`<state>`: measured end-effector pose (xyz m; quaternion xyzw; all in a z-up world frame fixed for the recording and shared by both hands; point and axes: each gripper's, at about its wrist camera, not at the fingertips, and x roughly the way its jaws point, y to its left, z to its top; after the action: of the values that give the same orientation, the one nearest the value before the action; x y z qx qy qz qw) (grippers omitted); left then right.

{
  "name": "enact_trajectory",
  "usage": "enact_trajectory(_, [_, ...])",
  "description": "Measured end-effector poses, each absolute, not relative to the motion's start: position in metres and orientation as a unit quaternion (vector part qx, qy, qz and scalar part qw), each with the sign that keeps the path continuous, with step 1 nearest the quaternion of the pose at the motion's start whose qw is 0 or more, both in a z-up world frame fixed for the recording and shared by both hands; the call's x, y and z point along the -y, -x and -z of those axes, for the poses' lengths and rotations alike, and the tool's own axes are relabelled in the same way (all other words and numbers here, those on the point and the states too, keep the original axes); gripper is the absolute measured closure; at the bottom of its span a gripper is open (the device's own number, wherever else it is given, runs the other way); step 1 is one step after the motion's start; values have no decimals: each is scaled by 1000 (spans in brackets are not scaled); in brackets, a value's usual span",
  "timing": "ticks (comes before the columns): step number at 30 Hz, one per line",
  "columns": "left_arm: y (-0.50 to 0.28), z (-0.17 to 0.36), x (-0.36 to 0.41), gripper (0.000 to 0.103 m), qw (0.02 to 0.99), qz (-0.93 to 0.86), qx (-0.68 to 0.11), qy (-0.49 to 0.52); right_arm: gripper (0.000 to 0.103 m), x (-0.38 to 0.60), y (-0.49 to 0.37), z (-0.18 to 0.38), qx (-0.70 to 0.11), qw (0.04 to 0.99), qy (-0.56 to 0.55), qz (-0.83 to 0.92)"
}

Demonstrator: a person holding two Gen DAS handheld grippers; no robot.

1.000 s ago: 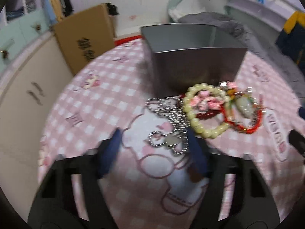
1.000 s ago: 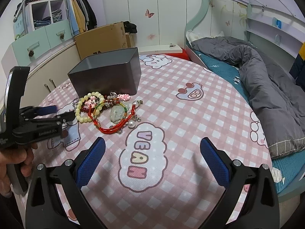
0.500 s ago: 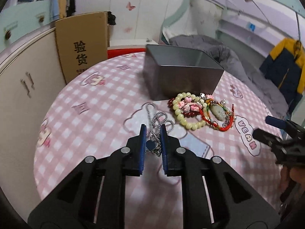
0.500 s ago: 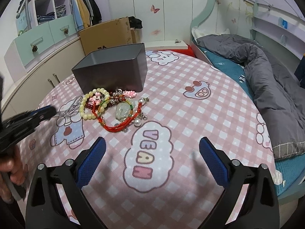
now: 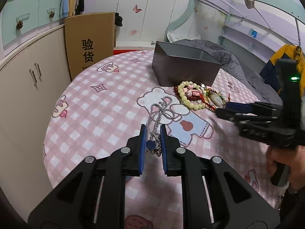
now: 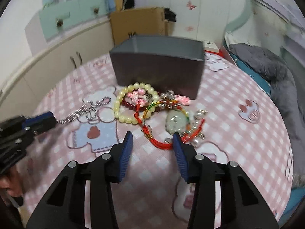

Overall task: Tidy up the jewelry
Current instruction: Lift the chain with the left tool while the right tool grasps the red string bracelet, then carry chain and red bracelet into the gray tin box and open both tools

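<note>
On the pink checked tabletop, a grey box stands open-topped toward the far side, and everything else lies on the near side of it. Just in front of the box sits a heap of jewelry: a pale bead bracelet, a dark red bead bracelet partly under it, pink charms, and a red cord bracelet with a pale green pendant and silver beads. A silver chain necklace trails away from the box, off the heap's left edge, to the left tongs, which are drawn narrow and pinch the chain with its blue heart pendant between the blue pads. The right tongs have just been closing; they stand partly apart at the near edge of the heap, the red cord lying between their tips, and the pads do not press on it. A hand holds the right tongs' handle. A cardboard carton leans beyond the tabletop, left of the box.
</note>
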<state>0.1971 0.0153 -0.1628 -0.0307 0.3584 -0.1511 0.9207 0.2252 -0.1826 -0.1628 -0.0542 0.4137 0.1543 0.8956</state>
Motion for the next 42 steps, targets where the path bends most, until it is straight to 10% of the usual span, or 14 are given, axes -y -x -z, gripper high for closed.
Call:
enact_trajectory(6, [-196, 160, -14, 89, 920, 157, -356, 33, 99, 170, -233, 165, -419, 882, 110, -186])
enact_trajectory(34, [-190, 23, -4, 97, 946, 204, -250, -12, 99, 238, -198, 26, -297, 914, -60, -271])
enact_trajectory(36, [-187, 42, -2, 75, 945, 177, -271, -37, 99, 237, -196, 36, -306, 910, -61, -272])
enact_trajectory(37, [-186, 52, -4, 20, 944, 166, -283, -43, 99, 236, -195, 43, -313, 907, -63, -274])
enact_trajectory(38, [-182, 62, -7, 6, 945, 153, -285, -42, 99, 235, -195, 48, -318, 905, -65, -276])
enact_trajectory(42, [-178, 116, -16, 6, 931, 134, -339, -15, 99, 230, -194, 74, -345, 893, -78, -279])
